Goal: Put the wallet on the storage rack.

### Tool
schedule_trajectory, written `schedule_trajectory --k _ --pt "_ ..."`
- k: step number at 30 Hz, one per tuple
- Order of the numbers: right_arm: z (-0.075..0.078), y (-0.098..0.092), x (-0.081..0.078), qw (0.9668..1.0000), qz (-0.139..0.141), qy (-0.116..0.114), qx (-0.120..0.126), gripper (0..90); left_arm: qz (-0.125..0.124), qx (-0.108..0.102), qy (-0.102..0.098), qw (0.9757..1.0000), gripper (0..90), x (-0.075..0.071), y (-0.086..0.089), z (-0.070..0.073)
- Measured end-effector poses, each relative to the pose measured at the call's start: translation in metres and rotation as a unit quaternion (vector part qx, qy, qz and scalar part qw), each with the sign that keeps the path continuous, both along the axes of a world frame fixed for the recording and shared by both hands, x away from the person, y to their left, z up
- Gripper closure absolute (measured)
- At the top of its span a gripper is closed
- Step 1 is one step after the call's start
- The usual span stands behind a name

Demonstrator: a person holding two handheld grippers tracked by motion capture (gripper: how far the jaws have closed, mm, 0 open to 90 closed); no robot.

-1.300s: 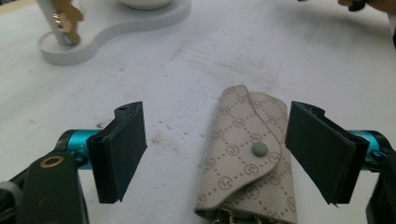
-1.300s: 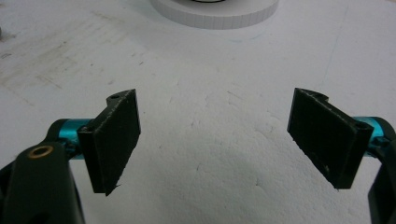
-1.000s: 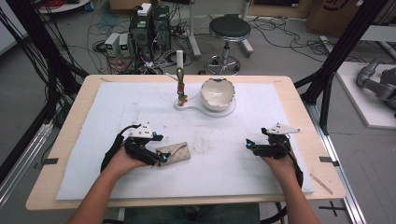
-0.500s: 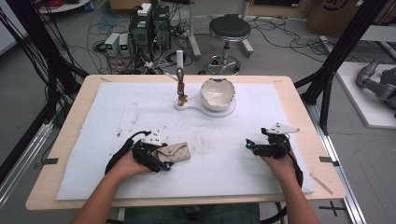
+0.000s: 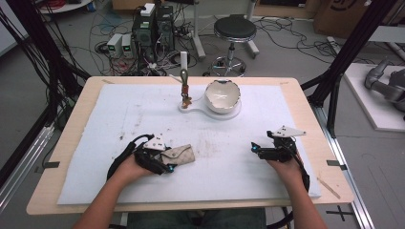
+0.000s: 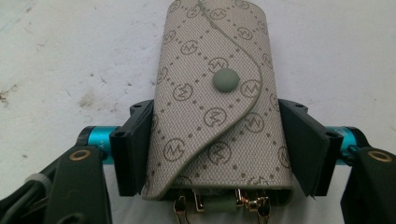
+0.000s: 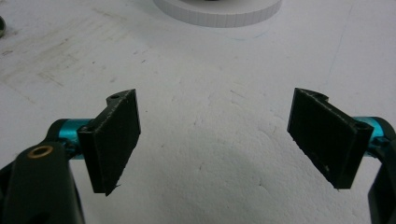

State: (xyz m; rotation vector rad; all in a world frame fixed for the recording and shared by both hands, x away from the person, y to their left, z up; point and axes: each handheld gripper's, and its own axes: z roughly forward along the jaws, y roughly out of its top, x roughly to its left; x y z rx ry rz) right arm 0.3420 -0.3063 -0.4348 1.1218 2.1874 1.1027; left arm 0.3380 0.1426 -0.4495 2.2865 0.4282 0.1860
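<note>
- Left gripper (image 6: 212, 154), lower left of the high view: jaws closed against both sides of a beige key pouch (image 6: 215, 98), which lies on the white mat (image 5: 267, 119).
- Right gripper (image 7: 224, 140), lower right: jaws wide apart, holding nothing.

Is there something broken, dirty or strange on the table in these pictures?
Yes. The white bowl on the white stand has a jagged, chipped-looking rim. The white mat carries brown stains near its middle. The key pouch between the left tool's jaws looks intact.

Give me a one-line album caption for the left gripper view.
Left gripper with its black jaws either side of a beige monogrammed key pouch, snapped shut, on white foam.
</note>
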Motion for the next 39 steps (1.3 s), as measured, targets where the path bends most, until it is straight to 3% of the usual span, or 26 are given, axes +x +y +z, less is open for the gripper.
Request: schedule_trajectory --k 8,14,19,23,33,39 --pt "0.0 0.0 0.001 1.0 -0.002 0.002 0.004 17.4 0.015 -0.018 0.017 0.9996 35.5 0.003 0.002 0.002" --pt "-0.001 0.001 0.0 1.0 0.002 0.002 0.0 17.4 0.025 -0.03 0.006 0.9992 35.7 0.006 -0.001 0.012" --pt "-0.001 0.002 0.0 1.0 0.004 0.004 0.001 17.4 0.034 -0.033 -0.012 0.9988 35.8 0.014 -0.005 0.027" --pt "0.0 0.002 -0.001 1.0 0.003 0.004 0.002 17.4 0.061 -0.045 -0.017 0.997 35.8 0.025 -0.011 0.04" --pt "-0.001 0.004 -0.002 1.0 0.007 0.005 -0.001 17.4 0.065 -0.045 -0.047 0.9958 35.9 0.051 -0.033 0.08" --pt "0.0 0.003 -0.002 1.0 0.008 0.004 0.0 17.4 0.079 -0.052 -0.062 0.9936 36.0 0.068 -0.043 0.102"
